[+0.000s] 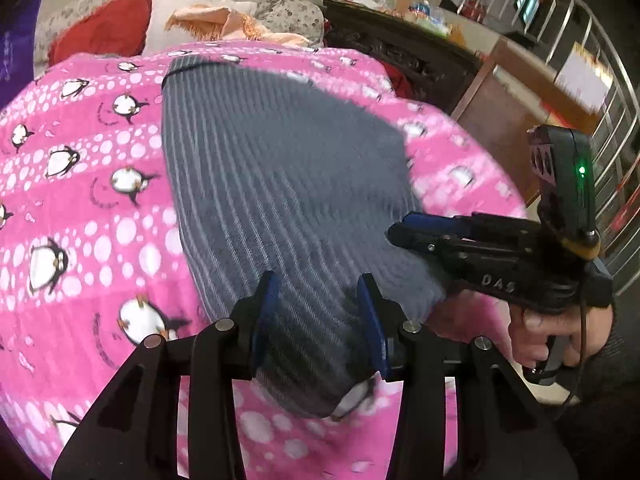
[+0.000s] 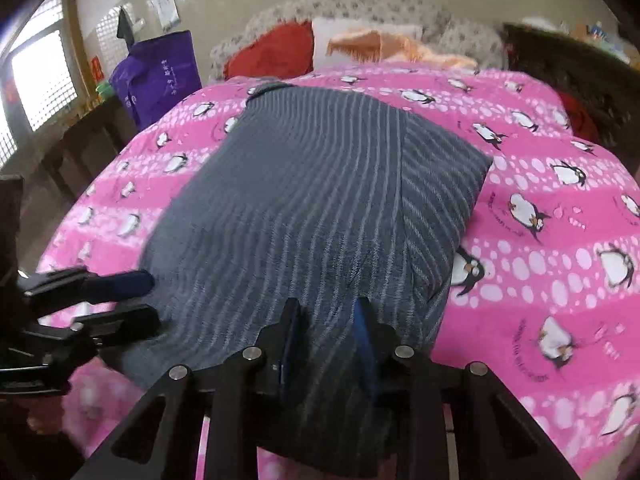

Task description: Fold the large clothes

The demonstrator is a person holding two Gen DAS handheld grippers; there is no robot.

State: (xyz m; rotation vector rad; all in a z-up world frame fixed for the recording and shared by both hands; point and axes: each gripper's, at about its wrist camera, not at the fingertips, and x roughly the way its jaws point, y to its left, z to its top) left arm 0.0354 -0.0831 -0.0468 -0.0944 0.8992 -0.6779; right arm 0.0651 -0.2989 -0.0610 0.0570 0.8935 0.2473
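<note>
My left tongs (image 1: 316,320): black angular frame, blue pads on the fingers, round silver bolt heads along the arms.
My right tongs (image 2: 328,336): same black build, blue pads, silver bolts.
Marking: pale letters "DAS" on the right tongs' black body.
Top unit (image 1: 568,172): dark box with a green light, on a tan mount.
Cable: thin and black, hanging beside the handle.
My right hand (image 1: 560,332): dark sleeve at the wrist.
</note>
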